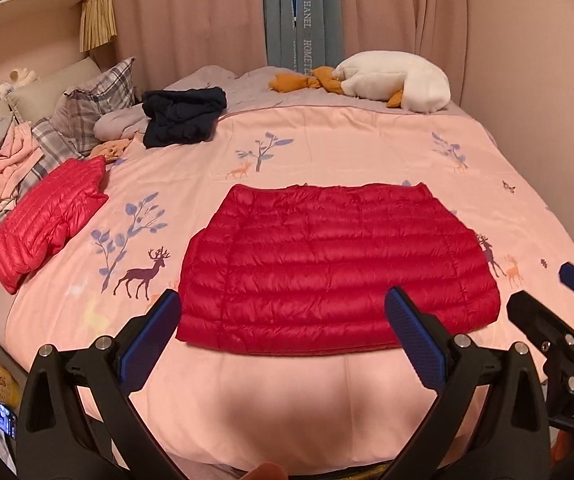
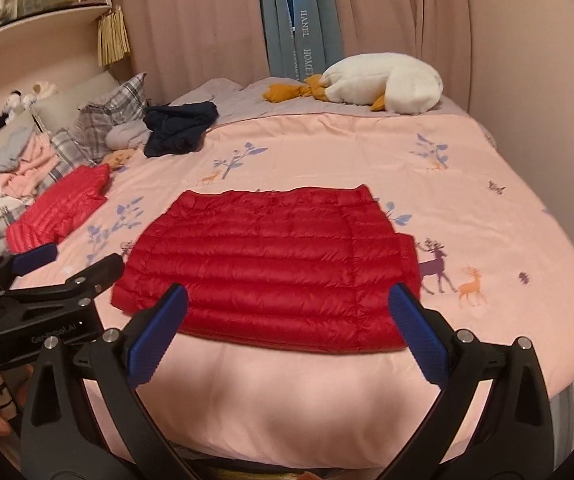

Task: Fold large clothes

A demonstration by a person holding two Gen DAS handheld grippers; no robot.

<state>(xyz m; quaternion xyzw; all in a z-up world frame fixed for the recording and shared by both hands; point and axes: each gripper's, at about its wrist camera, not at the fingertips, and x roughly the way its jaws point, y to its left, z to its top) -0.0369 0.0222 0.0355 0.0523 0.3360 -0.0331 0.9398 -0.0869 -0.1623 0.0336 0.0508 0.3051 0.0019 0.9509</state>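
Tools nearest: left tool (image 1: 283, 334) spread wide and holding nothing, blue pads over the near hem of the red down jacket (image 1: 327, 264); right tool (image 2: 287, 332) likewise wide and bare, poised above the same hem. Both side by side, each visible at the edge of the other's view.

Just beyond, red down jacket lying flat on the pink bedcover (image 1: 271, 392), folded into a broad trapezoid, quilted ribs running crosswise, near edge close to the foot of the bed. Printed deer and blue branches on the cover to either side.

Further left, second, lighter red down jacket (image 1: 45, 220) folded into a bundle, well apart from the first, beside plaid pillows (image 1: 95, 100) and a heap of pink and grey clothes (image 1: 3, 160).

Further still, crumpled dark navy garment (image 1: 181, 116) near the pillows. At the far edge, white plush goose (image 1: 395, 80) with orange feet, against pink curtains (image 1: 191, 16).
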